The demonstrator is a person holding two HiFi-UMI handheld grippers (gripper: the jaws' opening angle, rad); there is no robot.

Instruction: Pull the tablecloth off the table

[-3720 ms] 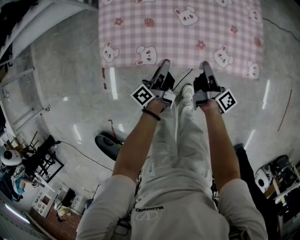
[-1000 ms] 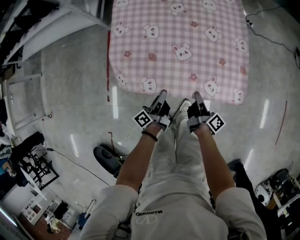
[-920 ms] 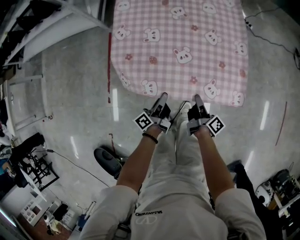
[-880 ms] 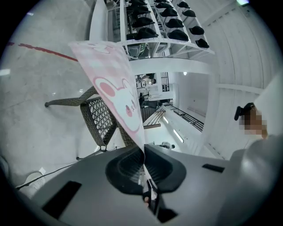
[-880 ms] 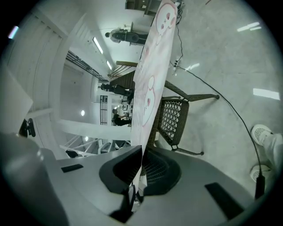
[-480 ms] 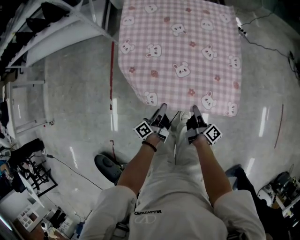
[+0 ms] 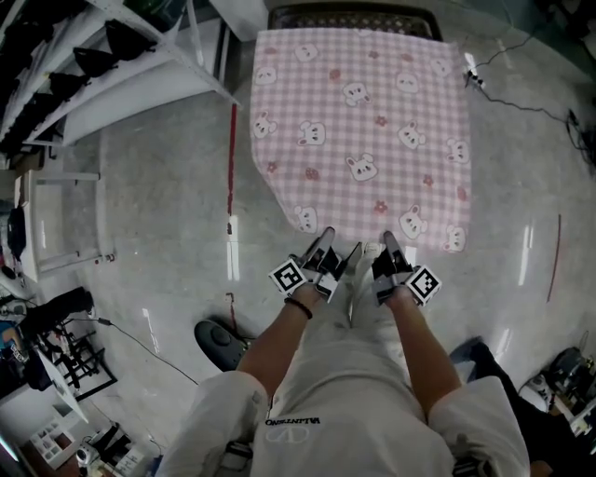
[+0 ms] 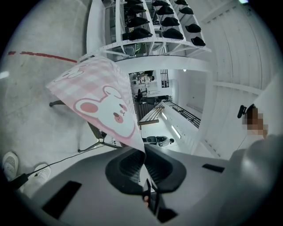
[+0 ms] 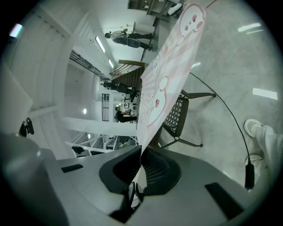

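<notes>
The pink checked tablecloth (image 7: pixel 363 130) with white bunnies is stretched out flat in front of me, off most of the dark wicker table (image 7: pixel 354 17), whose far edge alone shows. My left gripper (image 7: pixel 326 238) is shut on the cloth's near edge, left of centre. My right gripper (image 7: pixel 387 240) is shut on the same edge further right. In the left gripper view the cloth (image 8: pixel 104 106) runs straight into the closed jaws (image 8: pixel 144 152). The right gripper view shows the cloth (image 9: pixel 166 84) pinched the same way (image 9: pixel 141 154), with the wicker table (image 9: pixel 177 117) below it.
White shelving (image 7: pixel 112 65) with dark items stands at the left. A cable (image 7: pixel 521 93) and power strip (image 7: pixel 472 67) lie on the polished floor at the right. A dark round object (image 7: pixel 219 340) sits on the floor by my left leg. My shoes (image 7: pixel 365 253) are beneath the cloth's edge.
I have stepped back with both grippers still shut on the cloth. The cloth has slid toward me off the table, and the table's far edge now shows beyond it.
</notes>
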